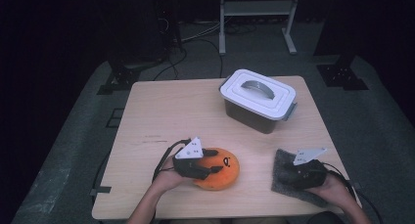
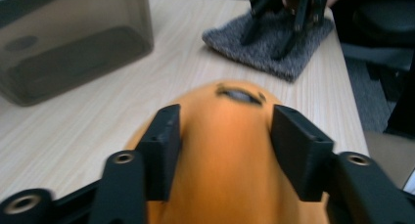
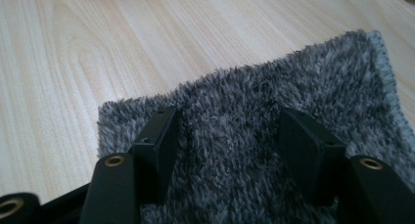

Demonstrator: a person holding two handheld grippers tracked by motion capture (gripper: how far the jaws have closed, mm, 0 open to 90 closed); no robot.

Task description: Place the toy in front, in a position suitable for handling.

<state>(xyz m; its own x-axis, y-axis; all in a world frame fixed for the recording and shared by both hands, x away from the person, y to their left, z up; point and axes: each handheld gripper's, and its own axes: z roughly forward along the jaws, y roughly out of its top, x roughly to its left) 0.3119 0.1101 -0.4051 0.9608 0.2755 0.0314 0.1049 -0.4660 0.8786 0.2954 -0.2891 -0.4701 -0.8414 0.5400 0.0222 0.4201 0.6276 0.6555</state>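
Left gripper: we see the left gripper over the orange disc near the table's front edge, a little left of its middle. In the left gripper view its jaws stand apart, one on each side of the disc, which bulges up between them. We cannot tell whether the pads touch the disc.

Right gripper: we see the right gripper resting low over the grey cloth by the table's front right corner. In the right gripper view its jaws are spread wide, with the cloth's pile lying between and beneath them; nothing is pinched.

Disc: it is round and orange, with a small dark mark on its top towards the right. It lies flat on the table, well apart from the cloth.

Cloth: it is fluffy and dark grey, spread flat, with one stitched edge showing in the right gripper view.

Box: we see a box with a white lid and a grey handle, standing near the table's back edge, right of the middle. Its smoky walls show in the left gripper view, well apart from the disc.

Hands: a hand holds the left gripper from the front edge, and another hand holds the right one.
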